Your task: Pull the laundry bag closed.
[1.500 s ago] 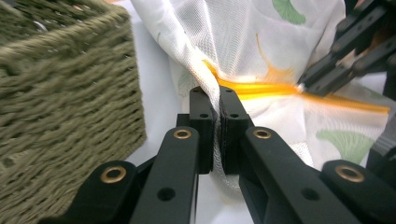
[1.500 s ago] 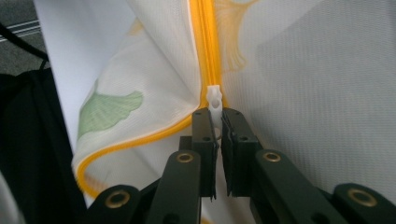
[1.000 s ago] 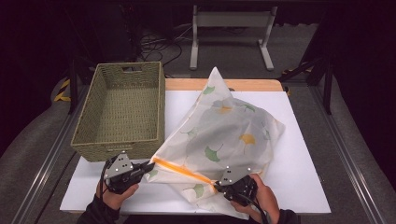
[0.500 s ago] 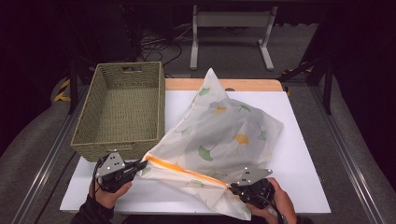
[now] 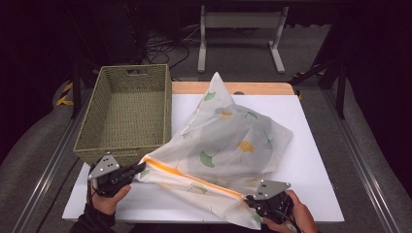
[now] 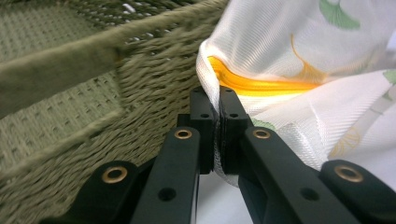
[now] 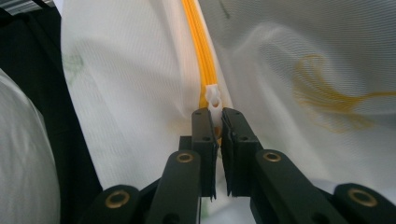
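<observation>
High view: my left tongs (image 5: 140,168) clamp the bag (image 5: 228,141) corner as anchor, right tongs (image 5: 248,198) pinch the zipper pull (image 7: 213,100), keeping the zip (image 5: 194,177) taut to slide.

Basket (image 5: 127,114) left of bag (image 5: 233,141) on table (image 5: 311,145)

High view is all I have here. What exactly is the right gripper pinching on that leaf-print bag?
Observer: The right gripper is shut on the white zipper pull at the end of the orange zipper.
Operator: And the left gripper?
Observer: The left gripper clamps the bag's fabric corner just beside the zipper's end, not the zipper itself.
Operator: Is it touching the basket?
Observer: The woven basket wall sits close behind its jaws; contact I cannot tell.
</observation>
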The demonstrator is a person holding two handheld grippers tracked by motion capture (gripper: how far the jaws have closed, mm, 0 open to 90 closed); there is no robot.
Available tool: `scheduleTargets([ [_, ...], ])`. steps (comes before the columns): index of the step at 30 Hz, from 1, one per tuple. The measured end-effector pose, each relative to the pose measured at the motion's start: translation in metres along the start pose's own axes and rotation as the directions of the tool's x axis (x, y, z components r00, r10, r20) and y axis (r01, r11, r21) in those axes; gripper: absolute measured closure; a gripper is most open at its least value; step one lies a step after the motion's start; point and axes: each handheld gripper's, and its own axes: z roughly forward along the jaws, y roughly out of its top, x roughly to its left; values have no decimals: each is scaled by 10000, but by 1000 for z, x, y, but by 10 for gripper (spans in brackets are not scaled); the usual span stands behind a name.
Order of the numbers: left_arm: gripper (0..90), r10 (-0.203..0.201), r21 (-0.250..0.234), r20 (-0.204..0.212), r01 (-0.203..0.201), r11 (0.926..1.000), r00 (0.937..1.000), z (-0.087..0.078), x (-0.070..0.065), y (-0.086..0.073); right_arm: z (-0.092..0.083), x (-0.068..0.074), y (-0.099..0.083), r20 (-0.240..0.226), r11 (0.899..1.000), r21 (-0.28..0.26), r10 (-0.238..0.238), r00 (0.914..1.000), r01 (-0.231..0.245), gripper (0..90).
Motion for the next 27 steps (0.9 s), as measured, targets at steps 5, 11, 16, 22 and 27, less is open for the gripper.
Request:
scheduleTargets([
  [5, 868, -338, -252, -148, 335, 9991, 9993, -1, -1, 0, -2, 4, 3, 48, 9994, -70, -330, 9994, 330, 843],
  [11, 680, 1924, 305, -16, -1923, 9809, 9813, 4, -18, 3, -7, 7, 10, 368, 9968, -353, -707, 9968, 720, 845],
  [16, 391, 2489, 36, 171, -2490, 9685, 9684, 8, -42, 16, -1, 8, 17, 276, 9944, -515, -915, 9954, 928, 844],
  [22, 273, 2867, -364, 898, -2845, 9580, 9538, 14, -66, 33, 6, 6, 23, 304, 9930, -531, -1042, 9941, 1057, 845],
  [27, 238, 2262, -740, 957, -2197, 9728, 9694, 5, -58, 43, 9, 5, 26, 235, 9933, -533, -1011, 9946, 1022, 845],
])
